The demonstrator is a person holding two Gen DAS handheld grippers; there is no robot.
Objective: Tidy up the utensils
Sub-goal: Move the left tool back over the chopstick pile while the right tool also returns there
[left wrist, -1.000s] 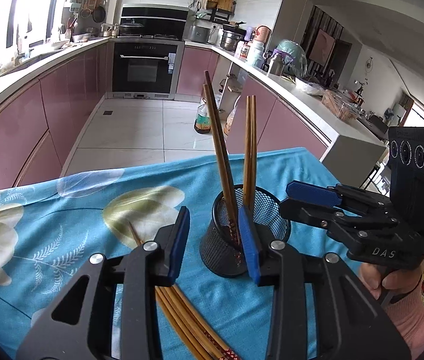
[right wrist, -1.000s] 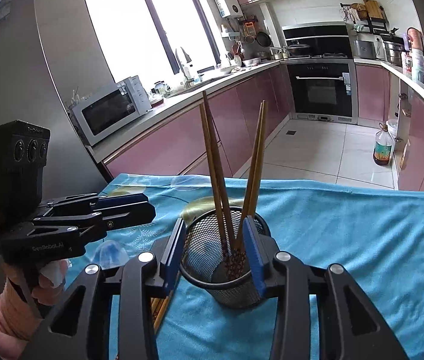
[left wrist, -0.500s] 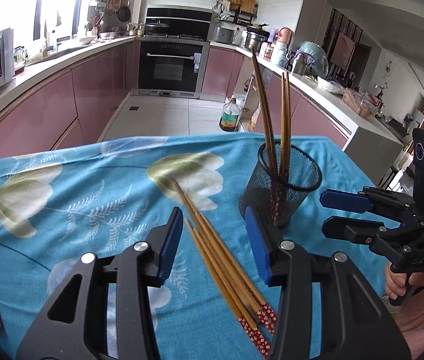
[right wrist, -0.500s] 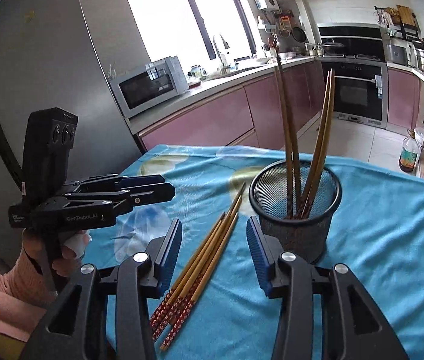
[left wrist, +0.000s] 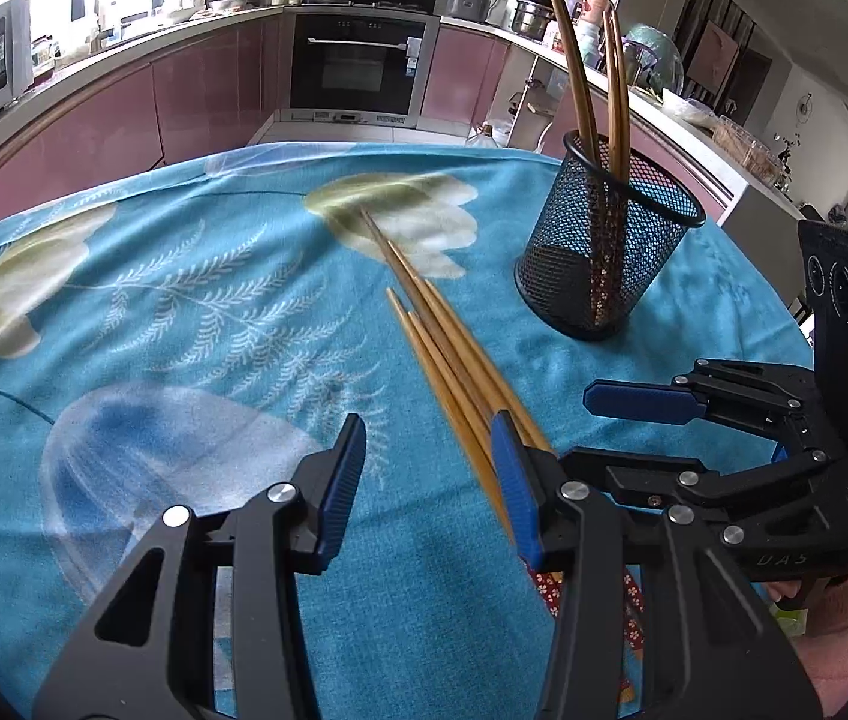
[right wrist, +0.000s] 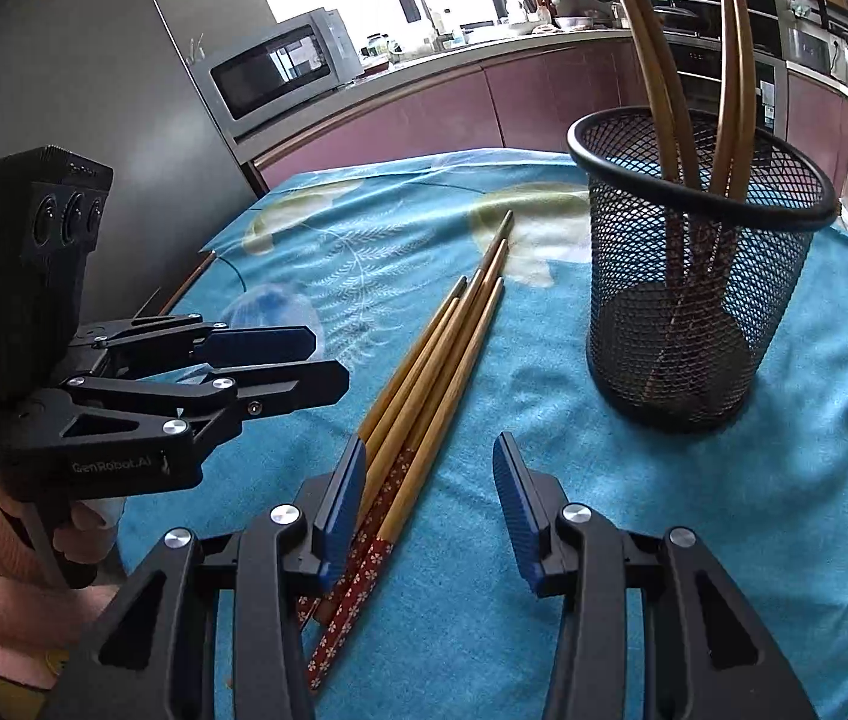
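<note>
A black mesh holder (left wrist: 607,243) stands on the blue floral tablecloth with several wooden chopsticks upright in it; it also shows in the right wrist view (right wrist: 697,276). Several loose chopsticks (left wrist: 442,348) with red patterned ends lie side by side on the cloth, also in the right wrist view (right wrist: 430,384). My left gripper (left wrist: 427,480) is open and empty, low over their near ends. My right gripper (right wrist: 427,498) is open and empty, just right of their patterned ends. Each gripper shows in the other's view: the right (left wrist: 640,399), the left (right wrist: 298,360).
The tablecloth (left wrist: 184,312) covers a table whose edges fall off close on the left and far side. A kitchen with pink cabinets, an oven and a microwave (right wrist: 280,69) lies behind.
Both grippers have pulled back from the mesh holder and come down towards the loose chopsticks. The holder now stands farther off and to the right. Both grippers stay open.
</note>
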